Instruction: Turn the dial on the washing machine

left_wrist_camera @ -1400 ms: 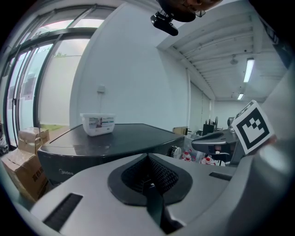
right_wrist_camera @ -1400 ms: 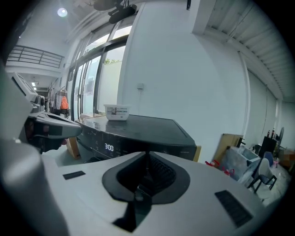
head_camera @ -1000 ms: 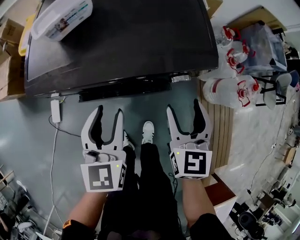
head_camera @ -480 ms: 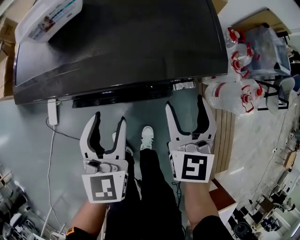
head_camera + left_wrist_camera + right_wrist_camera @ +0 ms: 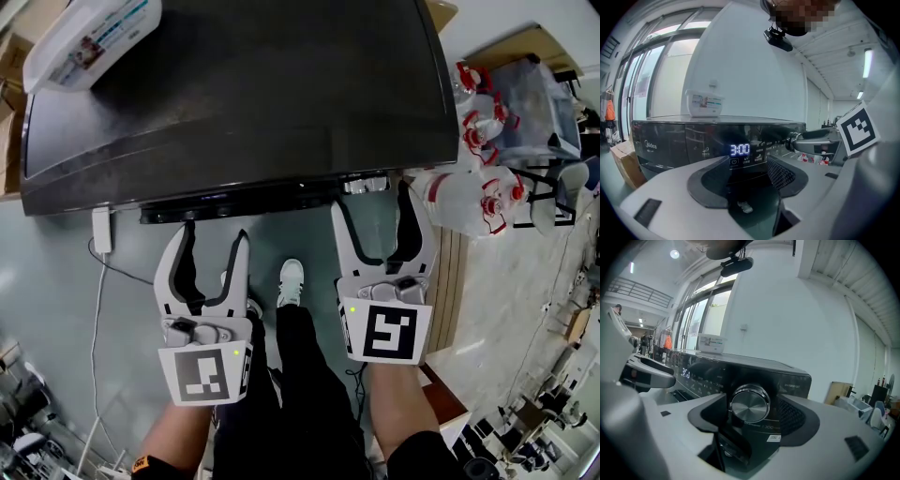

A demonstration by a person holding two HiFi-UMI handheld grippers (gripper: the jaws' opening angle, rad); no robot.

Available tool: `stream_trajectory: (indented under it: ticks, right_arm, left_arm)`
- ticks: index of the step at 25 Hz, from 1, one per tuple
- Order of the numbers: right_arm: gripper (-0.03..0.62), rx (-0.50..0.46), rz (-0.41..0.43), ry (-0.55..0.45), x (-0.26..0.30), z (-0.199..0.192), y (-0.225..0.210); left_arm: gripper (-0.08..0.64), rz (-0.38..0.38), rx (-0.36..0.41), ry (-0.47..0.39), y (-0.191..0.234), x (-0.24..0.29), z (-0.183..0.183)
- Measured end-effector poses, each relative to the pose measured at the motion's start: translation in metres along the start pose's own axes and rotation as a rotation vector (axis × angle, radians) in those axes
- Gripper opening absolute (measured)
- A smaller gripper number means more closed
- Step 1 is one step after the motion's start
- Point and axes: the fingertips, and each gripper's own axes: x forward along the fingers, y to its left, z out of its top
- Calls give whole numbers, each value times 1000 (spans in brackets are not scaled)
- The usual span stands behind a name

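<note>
The black washing machine [image 5: 244,84] fills the top of the head view. Its round silver dial [image 5: 750,404] sits on the front panel, and shows as a small knob [image 5: 366,185] under the panel edge in the head view. My right gripper [image 5: 372,202] is open, its tips reaching the panel; the dial lies between and just ahead of the jaws, with gaps on both sides. My left gripper [image 5: 214,234] is lower left, its jaws opening with nothing between them. It faces the lit "3:00" display [image 5: 739,149].
A white plastic box [image 5: 89,42] rests on the machine's top at the back left. Large water bottles [image 5: 469,178] stand to the right. A white plug and cable [image 5: 100,232] lie on the floor at left. The person's shoe [image 5: 291,281] is between the grippers.
Both grippers have moved forward toward the machine's front panel; the right one's tips now reach the panel at the dial. The left jaws have spread wider.
</note>
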Motion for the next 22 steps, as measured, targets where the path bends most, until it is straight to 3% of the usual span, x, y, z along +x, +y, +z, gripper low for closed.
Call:
stream_trajectory:
  ticks: [11, 13, 16, 19, 22]
  right_arm:
    - [324, -18, 9, 22, 2, -6, 0]
    - [284, -14, 11, 21, 3, -6, -1]
    - [284, 11, 17, 17, 3, -6, -2]
    - [282, 100, 33, 15, 4, -6, -3]
    - [282, 302, 68, 16, 4, -8, -7]
  left_arm:
    - [242, 0, 9, 30, 1, -2, -3]
    - [242, 0, 8, 27, 2, -2, -3]
    - [242, -2, 10, 32, 2, -2, -5]
    - [242, -6, 8, 35, 1, -1, -7]
    - [242, -11, 1, 36, -1, 1, -8]
